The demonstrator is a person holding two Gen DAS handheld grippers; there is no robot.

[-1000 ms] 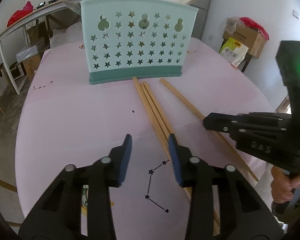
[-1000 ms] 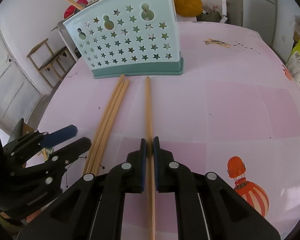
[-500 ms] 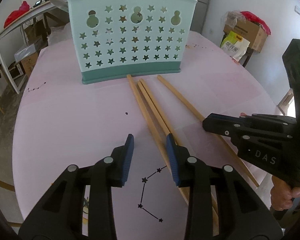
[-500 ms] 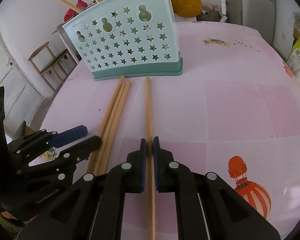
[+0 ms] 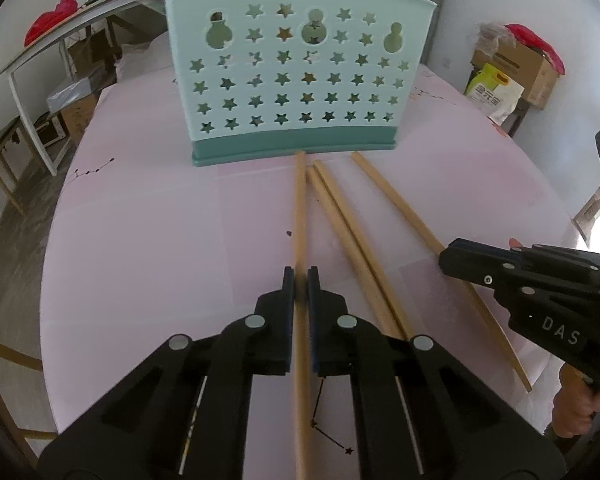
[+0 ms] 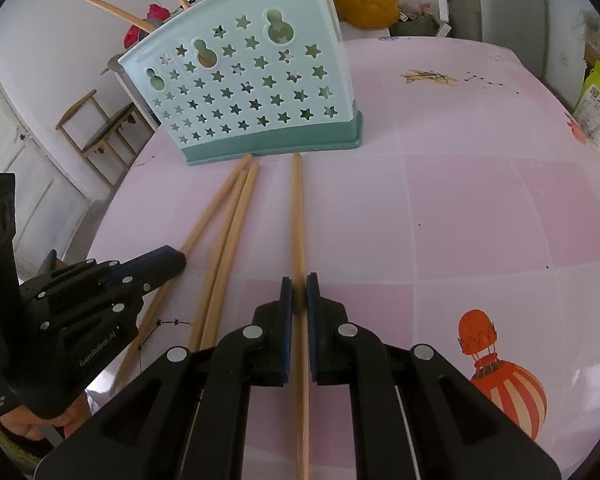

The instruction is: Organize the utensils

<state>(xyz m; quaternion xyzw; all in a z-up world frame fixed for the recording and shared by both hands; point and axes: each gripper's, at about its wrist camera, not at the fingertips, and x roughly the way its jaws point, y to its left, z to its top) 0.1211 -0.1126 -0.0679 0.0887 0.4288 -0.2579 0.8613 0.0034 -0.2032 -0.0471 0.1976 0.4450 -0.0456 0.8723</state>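
With four wooden chopsticks lying mid-table, tips toward the teal utensil holder (image 5: 296, 80), the left gripper (image 5: 300, 284) has just been closing and now clamps the leftmost chopstick (image 5: 299, 208), while the right gripper (image 6: 299, 292) clamps the rightmost chopstick (image 6: 297, 216); next, lift both and upend them into the holder.

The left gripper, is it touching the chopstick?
Touching: the left wrist view shows the left gripper with its fingers closed on the leftmost chopstick.

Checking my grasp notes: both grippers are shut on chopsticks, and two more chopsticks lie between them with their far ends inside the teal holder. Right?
Not quite. Both wrist views show the two loose chopsticks flat on the table, ends stopping short of the teal holder. The left gripper and right gripper are each shut on a chopstick.
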